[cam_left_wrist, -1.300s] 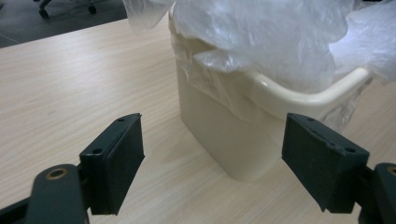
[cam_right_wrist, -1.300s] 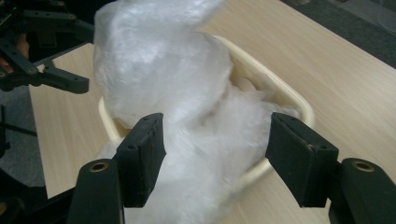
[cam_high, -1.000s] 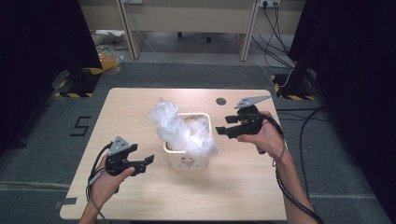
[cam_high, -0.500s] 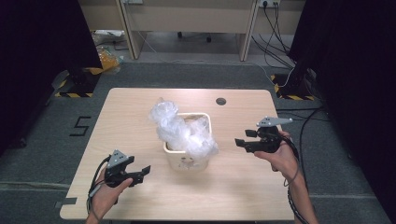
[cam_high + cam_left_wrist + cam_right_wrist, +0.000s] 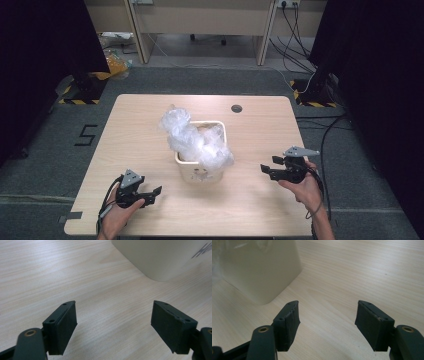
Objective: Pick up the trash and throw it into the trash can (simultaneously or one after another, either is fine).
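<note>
A cream bin point(image 5: 200, 172) stands at the middle of the wooden table point(image 5: 240, 210), and crumpled clear plastic point(image 5: 192, 140) bulges out of its top and spills over the rim. My left gripper point(image 5: 154, 192) rests low near the front left and points at the bin, open with nothing between its jaws. The left gripper view has the open jaws point(image 5: 113, 322) over bare wood, with the bin's wall point(image 5: 162, 257) ahead. To the right of the bin, my right gripper point(image 5: 266, 169) is also open and holds nothing. Its own view point(image 5: 327, 320) puts the bin point(image 5: 259, 267) at upper left.
A dark round grommet point(image 5: 236, 108) sits in the tabletop near the far edge. Cables point(image 5: 327, 135) trail across the floor on the right. Desks line the back wall, and yellow-black floor markings point(image 5: 75, 95) lie to the left.
Both hands have sunk toward the tabletop and drawn back to the near edge. The right gripper has left the bin's rim and moved out to the right.
</note>
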A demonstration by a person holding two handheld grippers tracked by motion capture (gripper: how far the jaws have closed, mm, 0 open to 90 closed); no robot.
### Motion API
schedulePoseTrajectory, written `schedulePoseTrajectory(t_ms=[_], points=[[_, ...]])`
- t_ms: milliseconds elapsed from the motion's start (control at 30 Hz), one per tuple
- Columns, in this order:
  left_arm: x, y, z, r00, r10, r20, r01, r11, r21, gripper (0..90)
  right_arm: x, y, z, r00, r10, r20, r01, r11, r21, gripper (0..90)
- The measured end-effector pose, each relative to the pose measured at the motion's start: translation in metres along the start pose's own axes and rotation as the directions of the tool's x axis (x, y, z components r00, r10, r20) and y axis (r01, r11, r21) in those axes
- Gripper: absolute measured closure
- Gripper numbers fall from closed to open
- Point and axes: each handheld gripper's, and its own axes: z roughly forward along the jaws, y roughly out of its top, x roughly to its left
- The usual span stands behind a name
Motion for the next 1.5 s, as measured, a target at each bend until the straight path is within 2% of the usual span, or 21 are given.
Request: schedulePoseTrajectory(t_ms=[167, 433, 567, 767, 933, 1500], points=[[0.002, -0.006, 0.005, 0.9996, 0.013, -0.027, -0.013, 0.9996, 0.024, 20.0, 0.004, -0.02, 0.001, 0.9985, -0.038, 0.039, 0.037, 0.999, 0.029, 30.7], [-0.001, -0.008, 0.008, 0.998, 0.039, -0.05, -0.037, 0.9983, 0.045, 18.7, 0.005, -0.055, 0.001, 0.9985, -0.008, 0.054, 0.003, 0.996, 0.084, 27.3], [-0.002, -0.008, 0.009, 0.997, 0.055, -0.055, -0.052, 0.9972, 0.055, 16.4, 0.005, -0.067, 0.0, 0.9976, -0.002, 0.069, -0.005, 0.995, 0.099, 25.8], [-0.002, -0.008, 0.009, 0.9971, 0.047, -0.06, -0.044, 0.9976, 0.053, 14.7, 0.009, -0.075, -0.002, 0.9954, -0.011, 0.095, 0.002, 0.996, 0.095, 25.1], [-0.002, -0.008, 0.009, 0.997, 0.046, -0.062, -0.043, 0.9977, 0.053, 14.4, 0.015, -0.078, 0.0, 0.9902, -0.071, 0.12, 0.06, 0.994, 0.093, 21.0], [-0.002, -0.008, 0.009, 0.997, 0.047, -0.062, -0.044, 0.9976, 0.053, 14.4, 0.018, -0.079, 0.001, 0.99, -0.068, 0.124, 0.057, 0.994, 0.093, 19.0]])
